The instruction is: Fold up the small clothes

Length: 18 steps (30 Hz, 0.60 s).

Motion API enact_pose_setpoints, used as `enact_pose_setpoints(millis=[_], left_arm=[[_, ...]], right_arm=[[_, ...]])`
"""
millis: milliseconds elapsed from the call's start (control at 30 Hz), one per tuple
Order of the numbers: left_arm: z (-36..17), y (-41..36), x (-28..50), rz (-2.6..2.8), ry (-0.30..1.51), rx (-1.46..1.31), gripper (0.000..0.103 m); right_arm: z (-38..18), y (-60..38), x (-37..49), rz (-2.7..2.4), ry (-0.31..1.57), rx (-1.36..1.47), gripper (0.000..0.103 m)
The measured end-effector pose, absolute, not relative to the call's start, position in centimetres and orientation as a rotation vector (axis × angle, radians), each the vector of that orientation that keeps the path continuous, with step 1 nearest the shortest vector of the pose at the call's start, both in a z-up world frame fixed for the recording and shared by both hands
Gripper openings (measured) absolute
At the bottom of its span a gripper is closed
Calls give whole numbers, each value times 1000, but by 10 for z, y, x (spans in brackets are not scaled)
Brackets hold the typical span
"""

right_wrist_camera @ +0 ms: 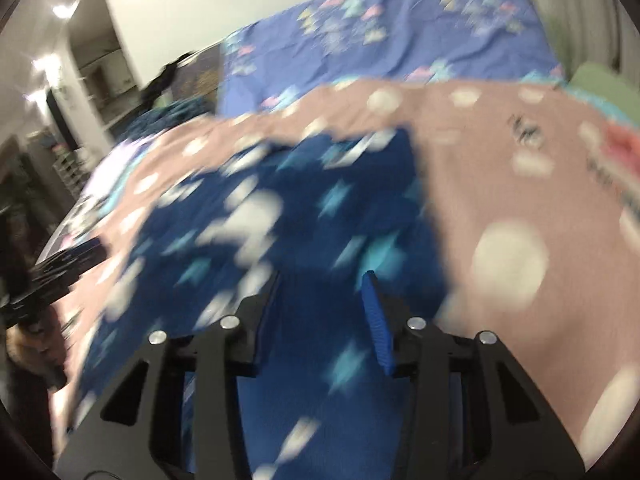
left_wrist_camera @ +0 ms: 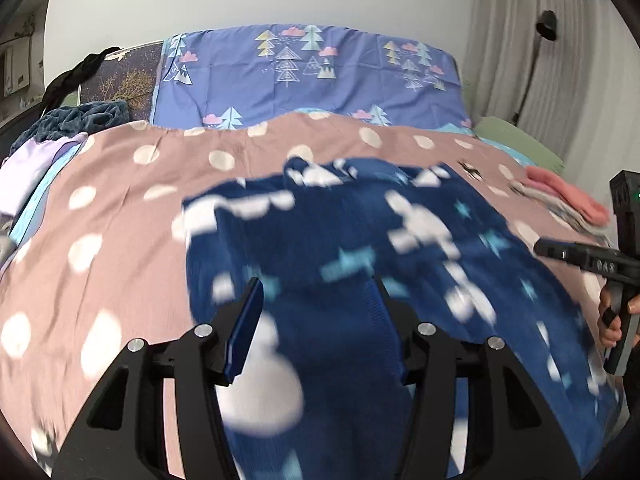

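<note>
Navy garment (left_wrist_camera: 360, 248) printed with white shapes and pale blue stars lies spread on a dusty-pink polka-dot cover (left_wrist_camera: 120, 216) over a bed, its far edge rumpled, its near part running under both tools. Left gripper (left_wrist_camera: 316, 320), seen from its own camera, hovers above the near part of the cloth with its blue-padded jaws parted about halfway; the fabric shows between them, and the pads do not press on it. Right gripper (right_wrist_camera: 320, 300) is likewise part open over the same cloth, nothing pinched between its pads, though heavy blur softens that view. From the left camera the right tool shows at the frame's right edge, a person's hand (left_wrist_camera: 612, 320) wrapped around its handle. Beyond the pink cover lies a periwinkle sheet (left_wrist_camera: 312, 76) patterned with trees and clouds. A pink item (left_wrist_camera: 568, 196) rests on a small pile at the cover's right edge, near a green cushion (left_wrist_camera: 516, 140). A lilac cloth (left_wrist_camera: 32, 168) and a dark teal blanket (left_wrist_camera: 80, 116) sit at the left side, with grey curtains (left_wrist_camera: 504, 40) hanging at the far right
</note>
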<state>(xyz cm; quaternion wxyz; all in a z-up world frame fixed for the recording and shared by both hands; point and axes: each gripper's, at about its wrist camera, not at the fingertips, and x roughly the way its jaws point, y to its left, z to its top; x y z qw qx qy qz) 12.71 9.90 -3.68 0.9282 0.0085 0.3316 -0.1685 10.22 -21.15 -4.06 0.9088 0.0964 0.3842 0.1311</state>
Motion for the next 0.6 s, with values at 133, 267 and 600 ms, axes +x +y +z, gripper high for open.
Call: enact_pose_setpoints(millis=[133,267,600], left_arm=[[-54,103,66,-327,712,62,62],[-61,119,23,-265,706,63,66],[-93,166,-50,-217,809,-76,73]], right_arm=[[-65,-185,38,401,905,227,43],[-86,-169,-4,515,988,320,45],[-92,-132,-70,704,1011,342,56]])
